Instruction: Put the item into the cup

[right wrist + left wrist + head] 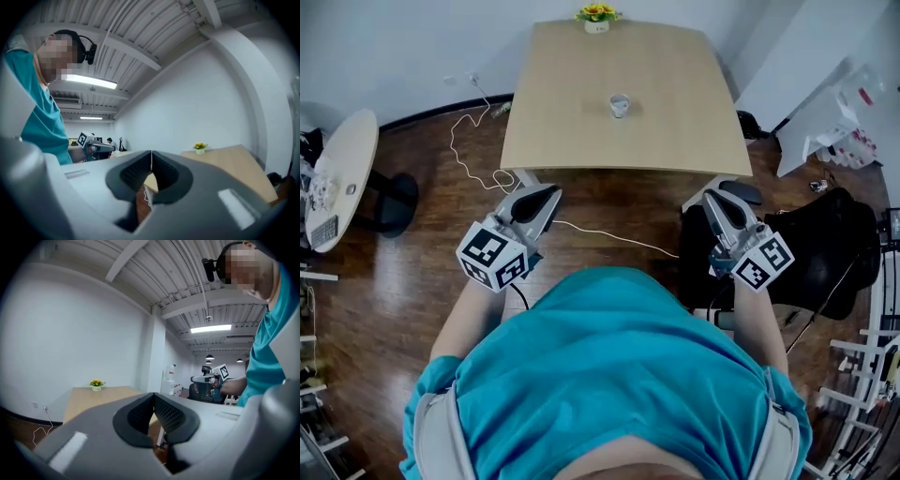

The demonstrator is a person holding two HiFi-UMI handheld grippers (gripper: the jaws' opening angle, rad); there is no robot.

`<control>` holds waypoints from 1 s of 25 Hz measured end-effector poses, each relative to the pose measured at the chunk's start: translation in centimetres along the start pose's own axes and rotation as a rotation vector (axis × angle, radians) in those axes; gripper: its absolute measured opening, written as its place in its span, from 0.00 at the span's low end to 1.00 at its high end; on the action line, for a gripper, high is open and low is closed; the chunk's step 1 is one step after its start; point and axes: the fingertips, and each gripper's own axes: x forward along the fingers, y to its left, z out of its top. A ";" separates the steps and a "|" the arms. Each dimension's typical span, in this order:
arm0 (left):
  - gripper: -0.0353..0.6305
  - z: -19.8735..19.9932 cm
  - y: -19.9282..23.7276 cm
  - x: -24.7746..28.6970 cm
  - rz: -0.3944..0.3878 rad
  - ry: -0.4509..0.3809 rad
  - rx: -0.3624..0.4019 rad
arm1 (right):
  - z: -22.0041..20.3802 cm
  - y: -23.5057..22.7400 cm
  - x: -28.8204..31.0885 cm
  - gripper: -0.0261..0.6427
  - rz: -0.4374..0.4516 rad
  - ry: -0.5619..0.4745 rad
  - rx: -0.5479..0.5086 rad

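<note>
On the pale wooden counter (581, 131), exactly one cup (620, 105): small, white, upright, with a greyish mark on its side. Sits near the middle, slightly toward the far edge, with bare wood all round; too small to tell what lies inside. At the far edge, one flower pot (597, 17) with yellow blooms, well apart from the cup. Below the near edge, two tongs, one per hand, each with one marker cube: left tongs (551, 192) with a marker cube (494, 255) at the rear, right tongs (710, 195) with a marker cube (762, 261) likewise. Both over the dark wooden floor (412, 281), short of the counter, well apart from the cup and touching neither cup nor counter. Left tongs clenched: in the left gripper view, ribbed black pads (140, 416) pressed together at the tips, gripping only each other. Right tongs likewise clenched: in the right gripper view, pads (136, 171) meeting along a thin line. Elsewhere, one white cable (473, 141) looping across the floor, one round side table (347, 159) at the left, one black chair (825, 244) at the right.
</note>
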 end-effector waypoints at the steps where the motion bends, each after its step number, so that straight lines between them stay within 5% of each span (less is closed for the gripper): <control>1: 0.06 0.1 -1.2 -0.3 0.005 -0.005 -0.001 | -0.1 0.6 -1.2 0.04 0.007 -0.001 -0.006; 13: 0.06 -0.9 -17.8 1.5 0.071 -0.056 -0.070 | -2.9 2.7 -14.4 0.04 0.160 0.064 -0.015; 25: 0.06 -2.3 -16.0 -3.5 0.100 -0.075 -0.084 | -3.8 4.3 -13.7 0.04 0.094 0.003 0.070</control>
